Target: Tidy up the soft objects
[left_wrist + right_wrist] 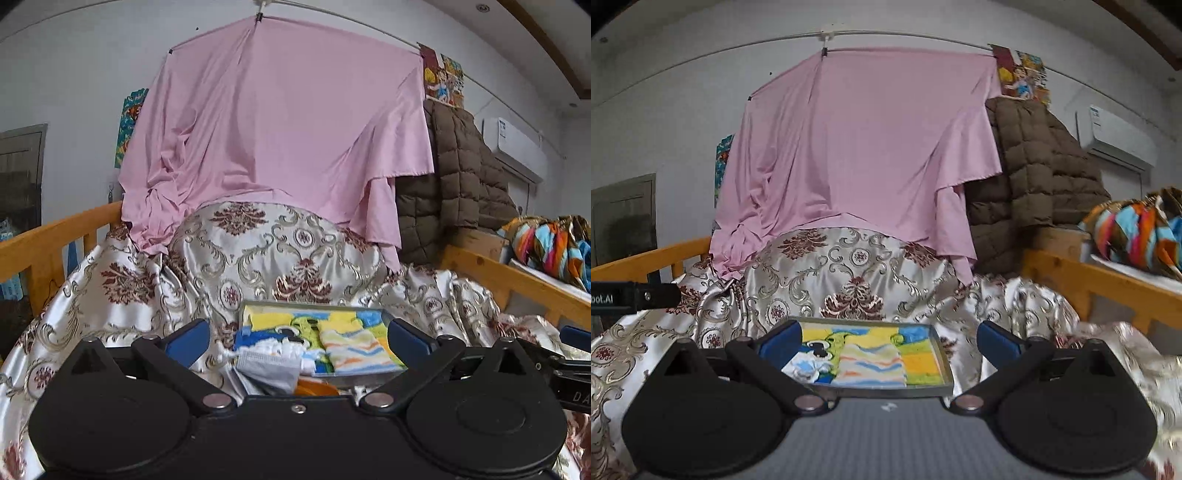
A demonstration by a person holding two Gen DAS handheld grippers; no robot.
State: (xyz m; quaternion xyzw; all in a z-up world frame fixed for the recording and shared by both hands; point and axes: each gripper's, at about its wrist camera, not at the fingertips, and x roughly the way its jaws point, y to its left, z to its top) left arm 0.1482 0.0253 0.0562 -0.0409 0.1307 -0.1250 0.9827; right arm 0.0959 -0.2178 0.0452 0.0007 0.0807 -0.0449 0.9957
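Observation:
A metal tray (946,363) lies on the patterned satin bedspread (827,273), and colourful towels fill it. A folded wavy-striped towel (872,363) sits on top in the middle, with a yellow-green one (920,358) to its right. My right gripper (888,341) is open just short of the tray, and its blue pads (779,341) hold nothing. In the left wrist view the same tray (314,305) and striped towel (354,352) lie ahead. A white fringed cloth with a grey label (267,363) hangs over the near rim. My left gripper (297,338) is open and empty.
A pink sheet (857,147) hangs from a wall line behind the bedspread mound, and a brown quilted coat (1034,166) is beside it. Wooden bed rails (1100,284) run along both sides. A multicoloured cloth (1137,232) lies beyond the right rail.

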